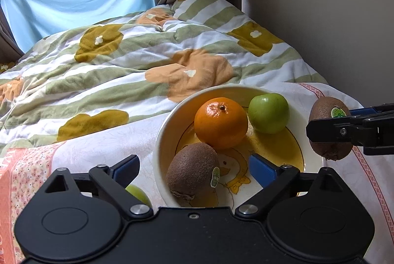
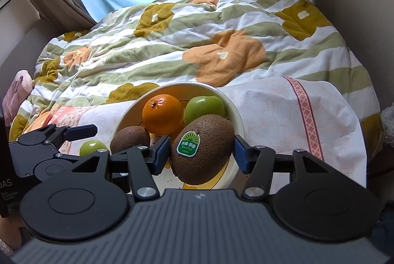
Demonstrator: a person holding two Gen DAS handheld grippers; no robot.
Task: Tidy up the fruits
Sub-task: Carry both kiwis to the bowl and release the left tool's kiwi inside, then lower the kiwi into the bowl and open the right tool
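Fruits are lying mostly in a yellow-lined bowl (image 1: 160,141) on a patterned cloth (image 1: 103,148) spread over the bed. Far left, a loose green apple (image 2: 93,147) is resting on the cloth, just beside the bowl and partly hidden under the left gripper (image 1: 194,165), whose fingers are standing wide apart and gripping nothing. Inside the bowl, a kiwi (image 1: 192,170) is lying against an orange (image 1: 221,122), with a second green apple (image 1: 268,112) behind. At right, the right gripper (image 2: 202,153) is clamping a stickered kiwi (image 2: 204,148) across its middle, holding it over the bowl's near rim. Kiwis are likely light but soft and bruisable, so a gentle grip across the short axis is looking advisable; the apples are probably firm, smooth and prone to rolling. The quilt (image 1: 123,54) behind is crowding nothing. Free space in the bowl is shrinking, and the fruit already in it may be obstructing the release.
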